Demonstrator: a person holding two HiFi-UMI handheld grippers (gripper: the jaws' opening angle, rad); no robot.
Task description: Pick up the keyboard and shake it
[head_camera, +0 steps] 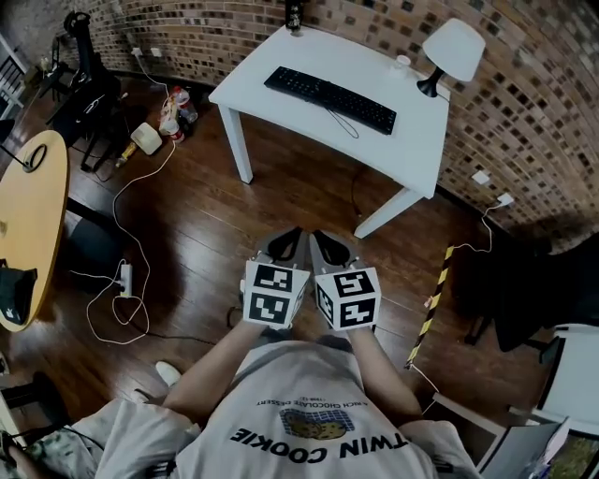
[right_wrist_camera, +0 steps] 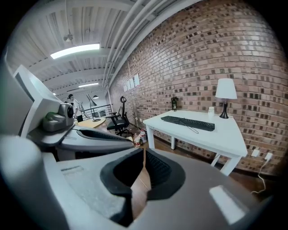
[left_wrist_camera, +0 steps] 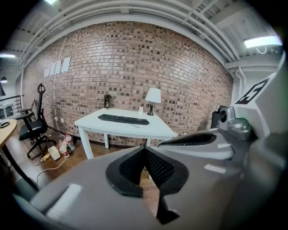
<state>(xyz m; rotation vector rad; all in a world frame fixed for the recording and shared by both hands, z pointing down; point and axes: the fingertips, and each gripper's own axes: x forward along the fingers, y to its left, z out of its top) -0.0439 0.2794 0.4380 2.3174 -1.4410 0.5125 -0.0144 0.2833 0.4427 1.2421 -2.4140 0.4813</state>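
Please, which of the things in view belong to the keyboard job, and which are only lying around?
For the job: keyboard; white table under it; left tool and right tool, both shut, empty.
Lying about: lamp; dark bottle; office chair; round wooden table; power strip on the floor.

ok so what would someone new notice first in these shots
A white rectangular table stands against the brick wall, a long black keyboard lying across it near a white-shaded lamp. Nearer, the left gripper and right gripper are side by side, both shut and empty.
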